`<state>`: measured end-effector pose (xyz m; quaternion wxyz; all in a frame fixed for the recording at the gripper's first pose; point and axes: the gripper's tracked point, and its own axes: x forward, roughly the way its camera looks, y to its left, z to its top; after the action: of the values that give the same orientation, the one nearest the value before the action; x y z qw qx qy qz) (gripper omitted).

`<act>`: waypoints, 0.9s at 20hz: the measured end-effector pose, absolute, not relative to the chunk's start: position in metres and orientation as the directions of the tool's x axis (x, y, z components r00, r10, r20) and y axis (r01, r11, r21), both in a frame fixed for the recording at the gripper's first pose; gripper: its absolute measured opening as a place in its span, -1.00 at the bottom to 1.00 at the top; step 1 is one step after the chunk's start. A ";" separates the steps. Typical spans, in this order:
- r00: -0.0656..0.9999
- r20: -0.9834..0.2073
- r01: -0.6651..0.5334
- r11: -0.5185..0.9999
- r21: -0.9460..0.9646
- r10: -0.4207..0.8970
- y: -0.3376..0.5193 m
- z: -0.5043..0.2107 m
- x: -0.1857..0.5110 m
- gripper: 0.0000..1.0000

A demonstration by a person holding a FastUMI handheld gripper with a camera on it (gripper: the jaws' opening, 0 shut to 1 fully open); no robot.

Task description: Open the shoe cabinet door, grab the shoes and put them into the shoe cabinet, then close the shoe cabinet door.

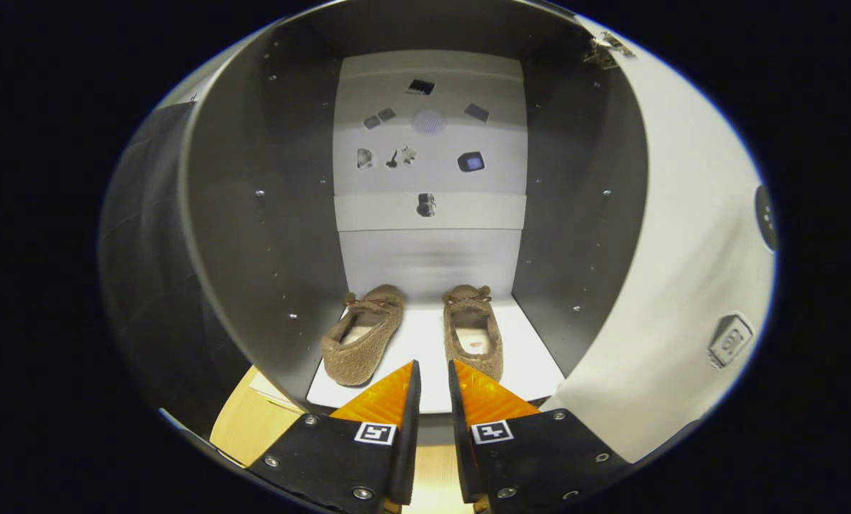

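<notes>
Shoes [418,332] sit side by side on the cabinet [240,235] floor, near its front edge, with the gripper [433,382] jaws nearly together and empty just before them, so the swinging door [682,285] might clip a heel.

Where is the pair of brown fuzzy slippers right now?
In the gripper view, the two brown fuzzy slippers sit side by side on the white floor inside the open dark-walled shoe cabinet, just beyond the nearly closed, empty hand-held gripper.

Small dark marks [425,135] on the shoe cabinet [225,235] back panel, too small to identify.
</notes>
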<state>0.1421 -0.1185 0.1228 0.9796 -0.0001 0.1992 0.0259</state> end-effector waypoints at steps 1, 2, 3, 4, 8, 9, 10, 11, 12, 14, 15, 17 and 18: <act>0.923 -0.381 -0.051 0.999 0.009 0.050 -0.118 0.127 0.129 -0.51; 0.928 -0.370 -0.050 0.999 0.006 0.049 -0.117 0.130 0.117 -0.51; 0.929 -0.368 -0.045 0.999 -0.004 0.041 -0.119 0.131 0.104 -0.51; 0.931 -0.363 -0.046 0.999 -0.010 0.039 -0.118 0.132 0.090 -0.51; 0.938 -0.344 -0.048 0.999 -0.006 0.043 -0.114 0.138 0.036 -0.43; 0.939 -0.339 -0.049 0.999 0.005 0.047 -0.113 0.139 0.024 -0.40; 0.941 -0.334 -0.049 0.999 0.013 0.051 -0.113 0.142 0.012 -0.40; 0.943 -0.330 -0.047 0.999 0.019 0.050 -0.115 0.143 0.001 -0.41; 0.945 -0.324 -0.042 0.999 0.017 0.045 -0.118 0.144 -0.011 -0.41; 0.949 -0.314 -0.025 1.000 0.014 0.028 -0.125 0.148 -0.034 -0.40; 0.951 -0.308 -0.017 1.000 0.018 0.022 -0.128 0.150 -0.046 -0.40; 0.955 -0.295 -0.002 0.999 0.034 0.012 -0.137 0.153 -0.069 -0.40; 0.956 -0.293 0.003 0.999 0.037 0.008 -0.140 0.154 -0.076 -0.39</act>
<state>-0.0759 -0.1403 0.1541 0.9888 0.0185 0.1480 0.0013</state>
